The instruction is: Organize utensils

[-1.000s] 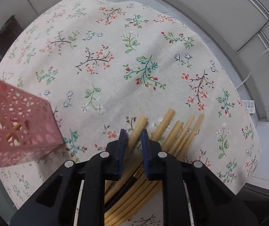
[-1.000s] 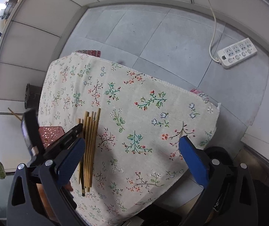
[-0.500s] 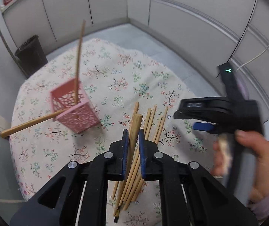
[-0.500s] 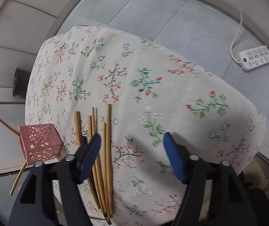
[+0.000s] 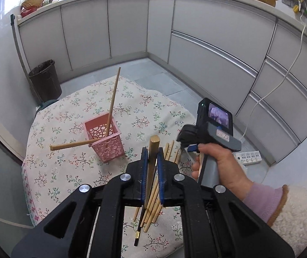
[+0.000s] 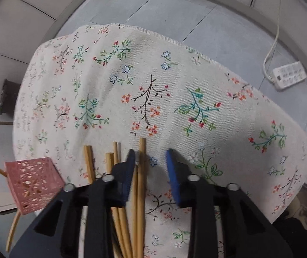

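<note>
My left gripper (image 5: 152, 153) is shut on a thick wooden chopstick (image 5: 154, 144), held up above the pile of chopsticks (image 5: 153, 202) on the flowered tablecloth (image 5: 67, 172). The pink perforated basket (image 5: 104, 138) stands to the left with two chopsticks (image 5: 112, 101) leaning in it. A hand holds my right gripper (image 5: 189, 148) just right of the pile. In the right wrist view my right gripper (image 6: 151, 157) points down over the pile's tips; its jaws are closing but still apart, with one chopstick (image 6: 141, 172) lying on the cloth between them, untouched. The basket (image 6: 32, 182) is at the lower left there.
A dark waste bin (image 5: 45, 79) stands on the floor beyond the table's far left. A white power strip (image 6: 288, 75) with its cord lies on the floor to the right. Grey kitchen cabinets (image 5: 207, 43) ring the room. The cloth's edge (image 6: 164, 36) drops off on the far side.
My left gripper has risen and tilted up, lifting one chopstick off the pile. My right gripper has come down over the pile's tips and its jaws have narrowed a lot.
</note>
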Action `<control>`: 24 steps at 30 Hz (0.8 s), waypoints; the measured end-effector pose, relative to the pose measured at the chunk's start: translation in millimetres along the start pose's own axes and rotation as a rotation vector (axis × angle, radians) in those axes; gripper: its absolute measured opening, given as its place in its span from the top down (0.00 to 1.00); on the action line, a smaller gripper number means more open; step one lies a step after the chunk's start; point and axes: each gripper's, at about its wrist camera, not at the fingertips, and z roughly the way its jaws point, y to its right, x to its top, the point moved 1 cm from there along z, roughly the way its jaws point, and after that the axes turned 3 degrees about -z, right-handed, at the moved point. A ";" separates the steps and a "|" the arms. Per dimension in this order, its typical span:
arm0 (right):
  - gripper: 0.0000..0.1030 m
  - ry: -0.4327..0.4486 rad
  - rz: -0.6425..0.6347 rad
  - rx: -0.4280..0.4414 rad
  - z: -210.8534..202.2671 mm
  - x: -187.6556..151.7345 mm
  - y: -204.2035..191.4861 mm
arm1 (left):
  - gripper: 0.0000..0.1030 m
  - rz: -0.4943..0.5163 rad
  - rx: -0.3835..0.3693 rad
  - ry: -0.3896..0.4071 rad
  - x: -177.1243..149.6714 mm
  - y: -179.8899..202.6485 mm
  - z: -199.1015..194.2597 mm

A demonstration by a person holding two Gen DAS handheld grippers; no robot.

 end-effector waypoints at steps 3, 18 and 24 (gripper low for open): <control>0.95 0.046 -0.019 -0.008 0.6 -3.9 -5.8 | 0.93 -0.018 -0.006 0.011 0.7 -5.6 -1.8; 0.95 0.250 -0.217 0.252 -117.3 -41.2 5.6 | 0.93 -0.051 -0.031 0.078 3.5 -9.6 -29.7; 0.95 0.375 -0.351 0.296 -188.1 -70.7 10.9 | 0.93 -0.060 -0.045 0.129 10.7 -7.8 -49.3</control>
